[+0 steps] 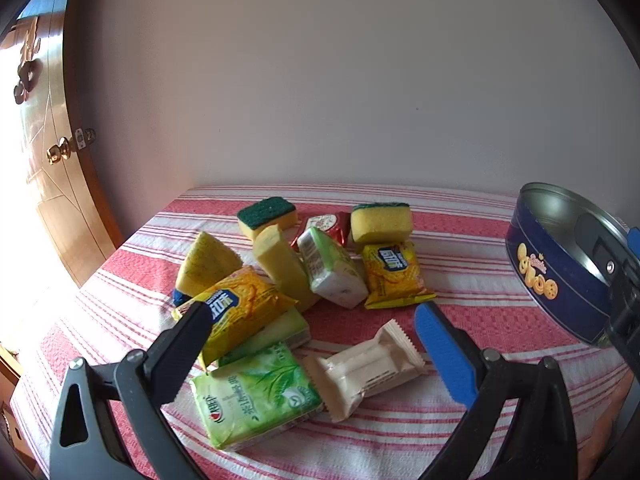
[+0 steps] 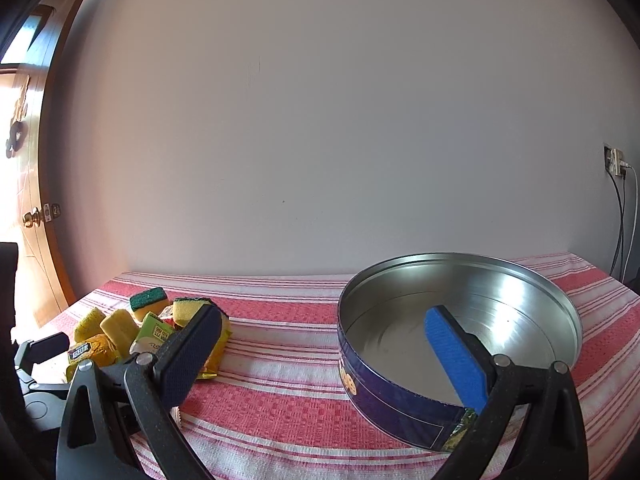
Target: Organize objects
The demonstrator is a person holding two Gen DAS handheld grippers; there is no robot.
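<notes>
Left edge of my left wrist view: a wooden door [image 1: 52, 184] with a brass knob [image 1: 58, 153], then plain wall [image 1: 320, 80]. The table has a red and white striped cloth [image 1: 460, 292]. My left gripper [image 1: 316, 322] hangs over the pile with its jaws spread wide, nothing between the pads. Left finger [image 1: 188, 332] sits in front of a yellow snack packet [image 1: 244, 312]; right blue pad [image 1: 444, 356] is over bare cloth, touching nothing. Pile from left: yellow sponge [image 1: 206, 264] tilted up, the yellow packet, a green tissue pack [image 1: 256, 392] nearest me, a cream wrapped packet [image 1: 364, 368] just beside it. Further back: a green-topped sponge [image 1: 266, 216], a yellow sponge on edge [image 1: 286, 268], a green and white pack [image 1: 334, 268] leaning on it, a red wrapper [image 1: 328, 226] behind, another green-topped sponge [image 1: 380, 220], a second yellow snack packet [image 1: 394, 274] in front of that. Things overlap and touch, all loose on the cloth. Far right: round blue tin [image 1: 560, 280], open top, well apart from the pile. In the right wrist view my right gripper [image 2: 324, 322] is spread wide too, gripping nothing; its blue pad [image 2: 454, 354] is over the tin [image 2: 384, 392], left finger [image 2: 192, 356] over cloth. I see nothing inside the tin, shiny metal only. Wall socket with cables [image 2: 618, 164] at far right.
</notes>
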